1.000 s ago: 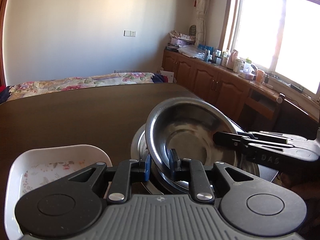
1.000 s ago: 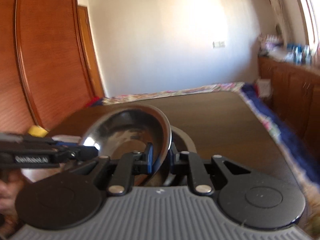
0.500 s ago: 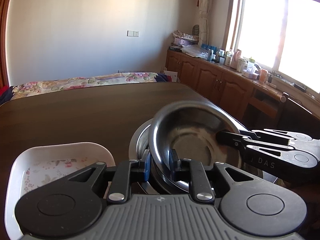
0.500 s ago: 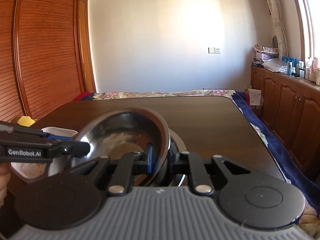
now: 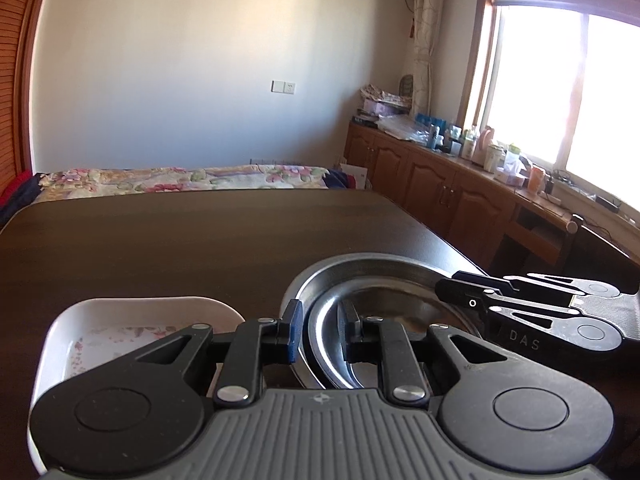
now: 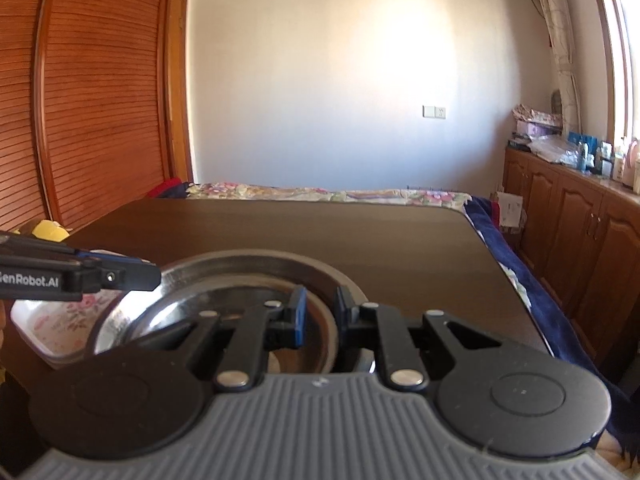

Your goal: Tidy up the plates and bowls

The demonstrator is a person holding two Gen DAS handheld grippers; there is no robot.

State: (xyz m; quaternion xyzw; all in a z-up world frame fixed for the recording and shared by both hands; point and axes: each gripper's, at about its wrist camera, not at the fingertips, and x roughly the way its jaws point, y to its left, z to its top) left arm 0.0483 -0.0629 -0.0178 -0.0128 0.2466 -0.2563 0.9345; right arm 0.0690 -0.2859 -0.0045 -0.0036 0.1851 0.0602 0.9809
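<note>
Dark table (image 5: 200,240) lies bare beyond nested steel bowls (image 5: 380,280), seemingly released.

My left gripper (image 5: 318,330) body hid the near rims of both steel bowls (image 5: 372,280) and part of the white dish (image 5: 140,308); right view cut off the dish's left end; counter clutter (image 5: 472,144) was too small to identify

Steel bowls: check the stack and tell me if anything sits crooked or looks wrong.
Nothing stands out. The inner bowl lies nested in the outer bowl, roughly level, on the table. Both tongs, left and right, are open astride the inner bowl's rim. The white dish sits beside the stack, unspilled.
</note>
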